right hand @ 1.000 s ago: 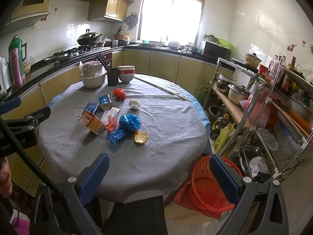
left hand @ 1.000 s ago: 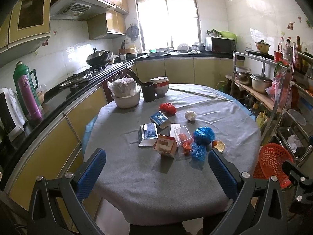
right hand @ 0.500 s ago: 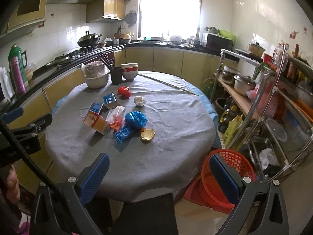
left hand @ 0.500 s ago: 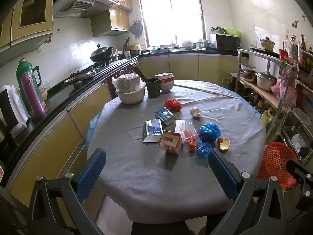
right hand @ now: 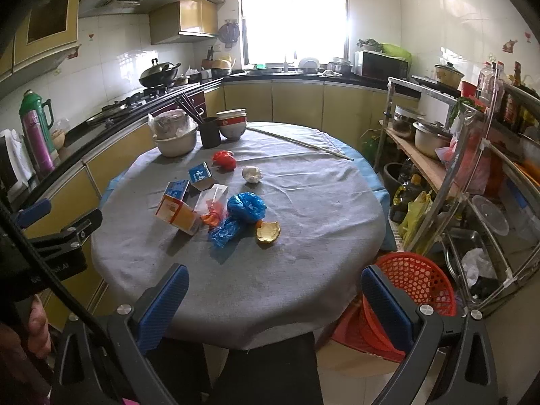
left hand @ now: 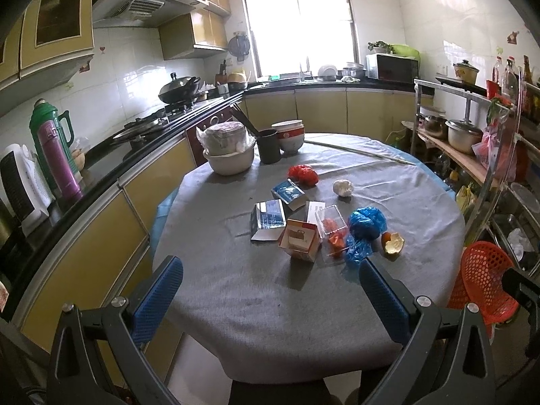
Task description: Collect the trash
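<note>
Trash lies in a cluster mid-table: an orange carton (left hand: 299, 240) (right hand: 177, 212), two blue cartons (left hand: 268, 217) (left hand: 288, 194), a clear plastic box (left hand: 332, 227), a blue plastic bag (left hand: 366, 224) (right hand: 244, 207), a red bag (left hand: 303, 174) (right hand: 223, 159), a white paper wad (left hand: 343, 187) (right hand: 252, 173) and an orange peel (left hand: 392, 243) (right hand: 268, 231). A red mesh basket (left hand: 481, 281) (right hand: 413, 281) stands on the floor at the table's right. My left gripper (left hand: 270, 298) and right gripper (right hand: 275, 303) are open and empty, held near the table's front edge.
The round table (left hand: 263, 297) has a grey cloth. At its far side stand a white basin with a covered bowl (left hand: 227, 155), a black chopstick cup (left hand: 269, 150) and stacked bowls (left hand: 288, 136). A counter runs along the left; a metal rack (right hand: 472, 168) stands at right.
Both grippers have drifted slightly and tilted, so the table sits a little differently in view. The trash has not moved. Both grippers stay open.
</note>
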Available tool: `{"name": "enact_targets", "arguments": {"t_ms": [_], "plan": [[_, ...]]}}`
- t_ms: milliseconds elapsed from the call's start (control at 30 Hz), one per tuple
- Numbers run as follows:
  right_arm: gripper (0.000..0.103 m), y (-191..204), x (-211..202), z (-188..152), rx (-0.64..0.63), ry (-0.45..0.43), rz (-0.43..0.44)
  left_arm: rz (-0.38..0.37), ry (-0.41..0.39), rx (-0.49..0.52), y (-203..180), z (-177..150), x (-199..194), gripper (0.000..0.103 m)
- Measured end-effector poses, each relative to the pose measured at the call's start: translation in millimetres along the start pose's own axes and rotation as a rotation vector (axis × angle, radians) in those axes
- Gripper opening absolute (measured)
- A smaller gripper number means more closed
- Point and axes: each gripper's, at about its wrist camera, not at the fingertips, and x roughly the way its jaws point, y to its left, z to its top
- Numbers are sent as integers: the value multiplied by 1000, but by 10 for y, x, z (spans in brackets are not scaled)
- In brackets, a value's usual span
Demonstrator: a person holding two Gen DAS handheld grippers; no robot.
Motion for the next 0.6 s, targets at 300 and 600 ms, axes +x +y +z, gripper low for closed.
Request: {"name": "enact_targets", "arguments": {"t_ms": [300, 600], "plan": [[103, 24, 105, 54, -2, 10, 20, 9, 29, -1, 4, -68, 118, 103], [103, 84, 358, 104, -11, 52, 44, 27, 87, -15, 63, -137, 334, 103]]}}
